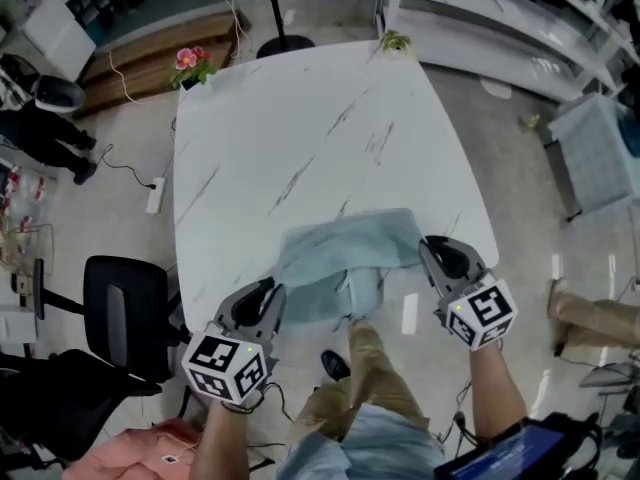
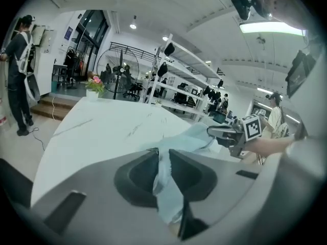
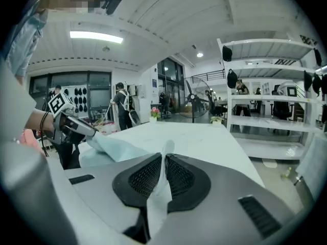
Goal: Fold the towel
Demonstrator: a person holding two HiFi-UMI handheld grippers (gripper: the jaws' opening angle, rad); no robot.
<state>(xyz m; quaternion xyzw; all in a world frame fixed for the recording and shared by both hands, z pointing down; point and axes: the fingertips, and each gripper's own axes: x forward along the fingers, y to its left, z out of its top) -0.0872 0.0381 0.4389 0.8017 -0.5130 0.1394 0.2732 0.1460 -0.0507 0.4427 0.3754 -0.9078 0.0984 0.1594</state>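
Forearms reach up from the bottom of the head view, both grippers tilted slightly downward. The left gripper [image 1: 274, 288] pinches the towel [image 1: 345, 253] at its lower-left corner, and the right gripper [image 1: 424, 244] pinches its right corner. Cloth is pressed between each pair of jaws. The towel bunches at the table's [image 1: 300, 128] near edge, its middle apparently drooping over. White tabletop stretches toward the upper frame, and a black chair [image 1: 125, 308] stands lower left.

On my feed, the left gripper [image 1: 272, 290] and right gripper [image 1: 428, 246] are smooth grey shells with dark fingers [image 3: 145, 176], mesh-textured on the right one. Behind the fingers each carries a white cube [image 1: 226, 366] with black square markers. I see khaki trousers [image 1: 372, 368], a pale blue shirt [image 1: 365, 446] and a dark shoe [image 1: 335, 365].
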